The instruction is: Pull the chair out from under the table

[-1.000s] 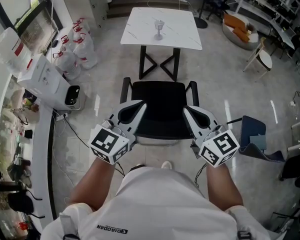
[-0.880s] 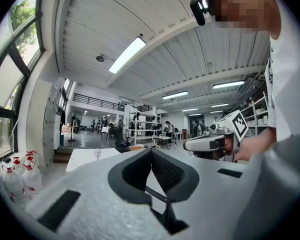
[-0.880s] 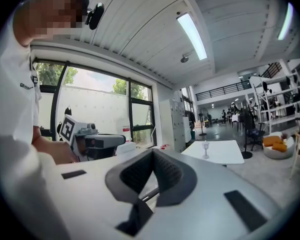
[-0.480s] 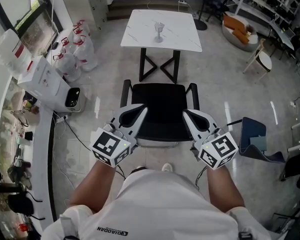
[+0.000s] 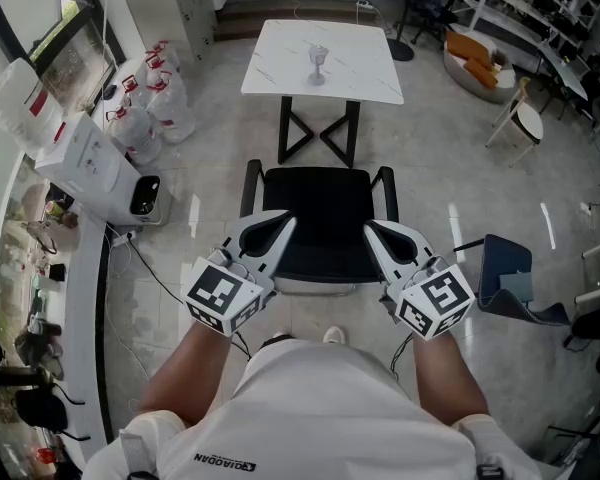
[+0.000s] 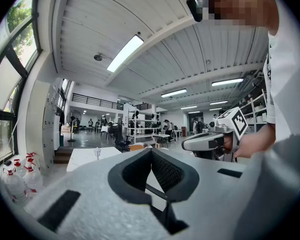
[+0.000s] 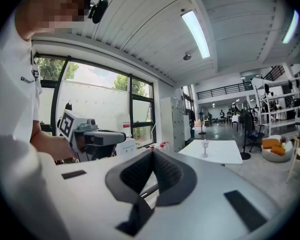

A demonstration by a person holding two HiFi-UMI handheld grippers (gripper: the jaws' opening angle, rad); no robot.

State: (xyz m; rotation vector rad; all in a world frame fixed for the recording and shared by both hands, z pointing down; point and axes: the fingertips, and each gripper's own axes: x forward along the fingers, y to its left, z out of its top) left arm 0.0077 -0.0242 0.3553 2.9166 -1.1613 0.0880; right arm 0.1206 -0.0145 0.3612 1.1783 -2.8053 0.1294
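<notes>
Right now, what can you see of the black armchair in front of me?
The black armchair has a square dark seat, a curved black armrest on each side and a pale strip along its near edge. It stands upright on the grey floor, clear of the white marble-look table and facing it. The left tool and right tool, both shut, hang over its rear corners; contact is unclear.

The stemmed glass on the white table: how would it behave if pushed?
The stemmed glass looks tall on a thin stem, so it would probably tip rather than slide. It seems to be clear glass, so likely fragile. The white table looks smooth and may give it little grip.
</notes>
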